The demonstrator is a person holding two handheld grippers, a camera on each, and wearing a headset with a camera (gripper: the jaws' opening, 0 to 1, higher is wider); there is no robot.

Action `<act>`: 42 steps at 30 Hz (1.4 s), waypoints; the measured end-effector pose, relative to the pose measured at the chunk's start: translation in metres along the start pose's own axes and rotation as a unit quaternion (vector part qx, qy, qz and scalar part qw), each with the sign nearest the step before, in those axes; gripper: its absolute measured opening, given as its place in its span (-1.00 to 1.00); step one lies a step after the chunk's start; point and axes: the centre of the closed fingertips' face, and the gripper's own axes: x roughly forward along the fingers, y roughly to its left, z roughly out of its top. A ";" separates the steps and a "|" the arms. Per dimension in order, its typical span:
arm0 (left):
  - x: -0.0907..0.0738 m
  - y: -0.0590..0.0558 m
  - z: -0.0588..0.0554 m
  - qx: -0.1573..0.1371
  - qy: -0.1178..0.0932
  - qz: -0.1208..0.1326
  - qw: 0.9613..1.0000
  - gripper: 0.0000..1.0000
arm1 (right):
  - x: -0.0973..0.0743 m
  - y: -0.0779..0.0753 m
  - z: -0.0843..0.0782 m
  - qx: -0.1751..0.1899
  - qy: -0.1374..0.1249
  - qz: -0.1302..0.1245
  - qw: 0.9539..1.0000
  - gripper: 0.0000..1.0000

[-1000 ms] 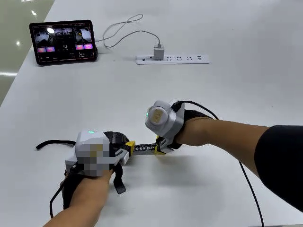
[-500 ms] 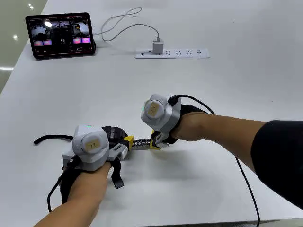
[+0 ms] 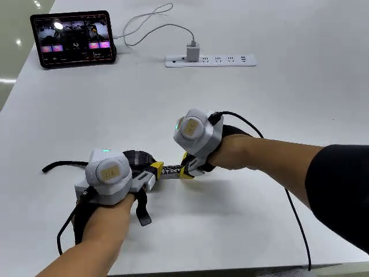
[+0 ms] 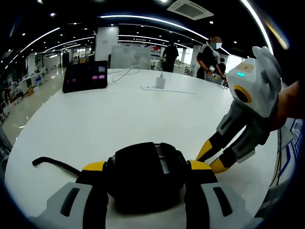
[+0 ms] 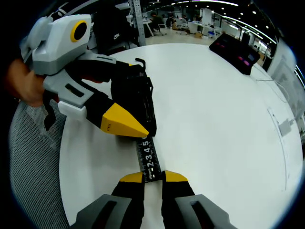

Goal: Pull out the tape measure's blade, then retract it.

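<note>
The black tape measure case (image 3: pixel 138 159) lies on the white table (image 3: pixel 242 115), and my left gripper (image 3: pixel 151 173) is shut on it. In the left gripper view the case (image 4: pixel 145 174) sits between the yellow fingertips (image 4: pixel 94 166). A short stretch of blade (image 3: pixel 170 171) runs from the case to my right gripper (image 3: pixel 185 171), which is shut on the blade's end. In the right gripper view the blade (image 5: pixel 147 156) shows the numbers 2 to 5 and ends at my right gripper (image 5: pixel 152 177). Just beyond it are the case (image 5: pixel 136 100) and the left gripper (image 5: pixel 119 121).
A tablet (image 3: pixel 73 37) stands at the far left. A power strip (image 3: pixel 210 60) with a charger and white cable lies at the back. The case's black strap (image 3: pixel 57 166) trails left. A black cable (image 3: pixel 297 213) runs from the right gripper. People stand beyond the table (image 4: pixel 209 55).
My right gripper has come slightly closer to the case, so the exposed blade is a little shorter. The left gripper still holds the case in place. The head camera has shifted.
</note>
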 end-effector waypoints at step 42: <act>-0.001 0.000 -0.001 -0.001 0.008 -0.007 1.000 0.21 | 0.010 0.005 0.020 -0.016 -0.036 0.002 0.999 -0.82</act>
